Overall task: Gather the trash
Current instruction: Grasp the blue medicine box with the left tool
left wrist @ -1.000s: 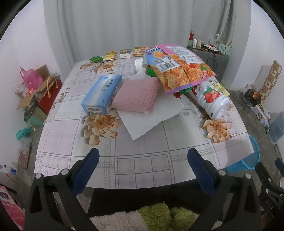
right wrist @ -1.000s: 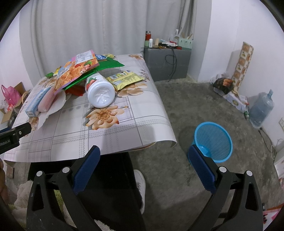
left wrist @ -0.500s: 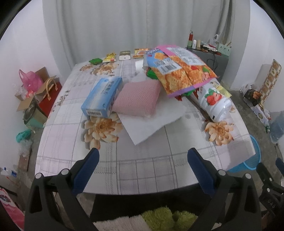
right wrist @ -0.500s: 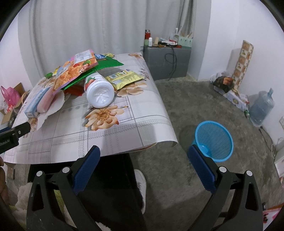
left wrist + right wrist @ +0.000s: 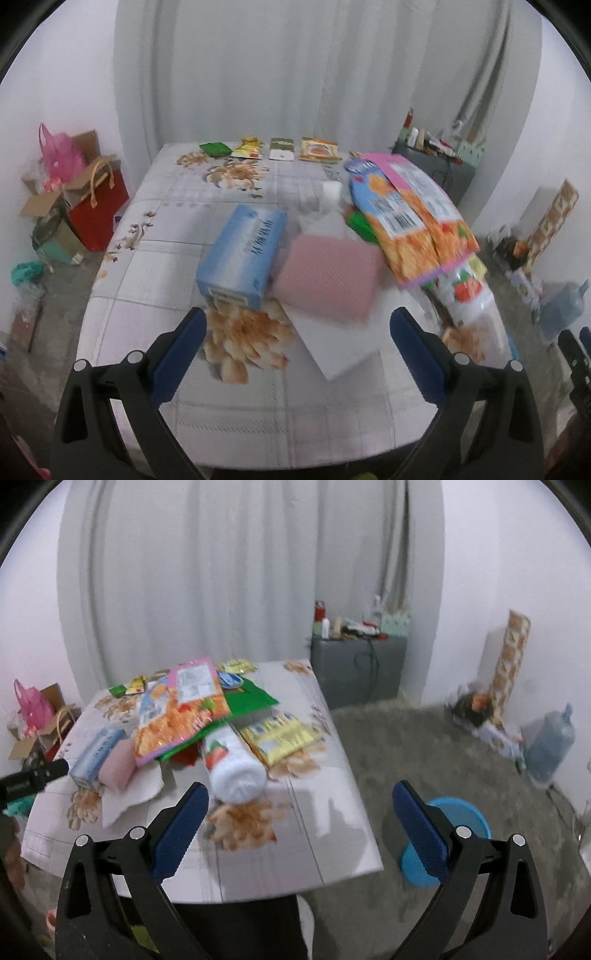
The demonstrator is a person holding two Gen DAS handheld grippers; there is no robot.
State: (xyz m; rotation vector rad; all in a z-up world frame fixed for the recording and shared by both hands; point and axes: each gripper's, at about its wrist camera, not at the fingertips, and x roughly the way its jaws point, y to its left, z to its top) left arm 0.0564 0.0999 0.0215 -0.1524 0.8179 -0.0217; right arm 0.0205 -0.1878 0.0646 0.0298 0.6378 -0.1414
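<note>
One blue basket (image 5: 448,843) on the floor right of the table (image 5: 325,834), contents hidden; both grippers (image 5: 297,350) (image 5: 299,827) gape wide, holding nothing.

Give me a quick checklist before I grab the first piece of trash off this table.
1. Left gripper open and empty: ok.
2. Right gripper open and empty: ok.
3. Blue bin on the floor beside the table, reachable: ok.
4. Bin has room: cannot tell, inside hidden.
5. White bottle lies on its side near the right gripper, nothing on its near end: ok.
6. Chip bag free to lift: not ok, it rests on other wrappers.
</note>
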